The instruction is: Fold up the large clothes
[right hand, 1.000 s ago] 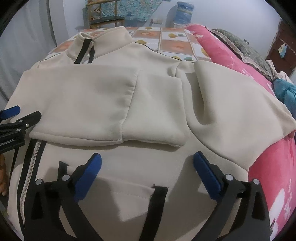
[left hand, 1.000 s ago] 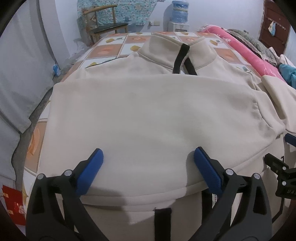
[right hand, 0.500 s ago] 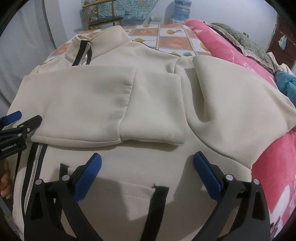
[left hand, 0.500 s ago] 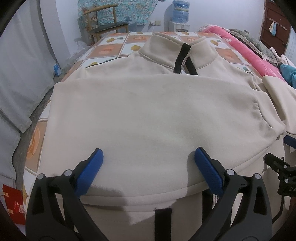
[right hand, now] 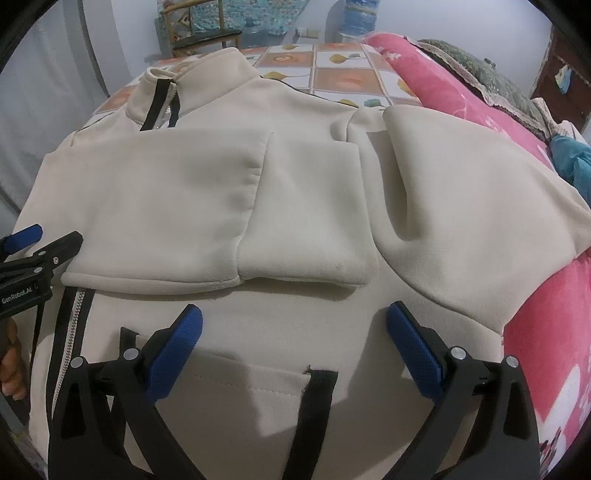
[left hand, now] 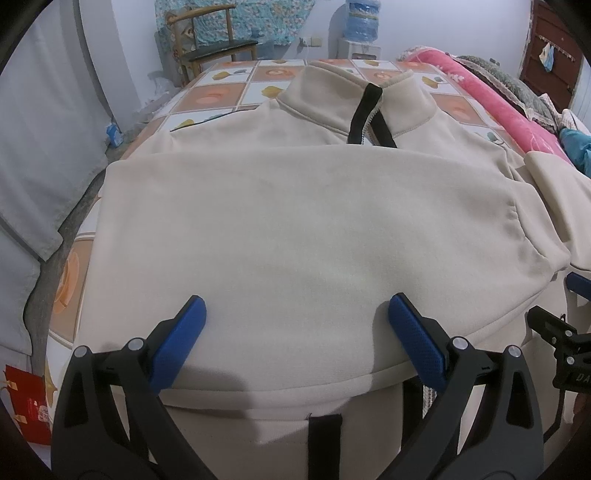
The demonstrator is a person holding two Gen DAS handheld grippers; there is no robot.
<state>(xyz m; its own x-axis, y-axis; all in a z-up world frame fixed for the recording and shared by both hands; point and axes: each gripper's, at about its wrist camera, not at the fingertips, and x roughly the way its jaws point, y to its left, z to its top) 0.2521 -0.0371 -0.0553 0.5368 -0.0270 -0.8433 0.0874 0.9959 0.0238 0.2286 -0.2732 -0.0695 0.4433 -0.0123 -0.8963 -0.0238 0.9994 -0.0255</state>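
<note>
A cream zip-up jacket point(left hand: 295, 229) lies face up on a bed, collar point(left hand: 354, 107) at the far end. One sleeve point(right hand: 207, 206) is folded across the chest, its cuff point(right hand: 306, 236) pointing right. The other sleeve point(right hand: 472, 221) spreads out toward the pink blanket. My left gripper point(left hand: 295, 325) stands open over the folded sleeve's near edge, holding nothing. Open and empty too, my right gripper point(right hand: 295, 332) hovers above the lower front near a black-trimmed pocket point(right hand: 317, 398). The left gripper point(right hand: 37, 254) also shows at the left edge of the right wrist view.
The bed carries a tiled-pattern sheet point(left hand: 218, 92). A pink blanket point(right hand: 436, 85) runs along the right side. A wooden chair point(left hand: 210, 48) and a water dispenser point(left hand: 360, 26) stand by the far wall. A grey curtain point(left hand: 40, 147) hangs at left.
The right wrist view has shifted slightly forward over the jacket. The left gripper has barely moved. Both stay open.
</note>
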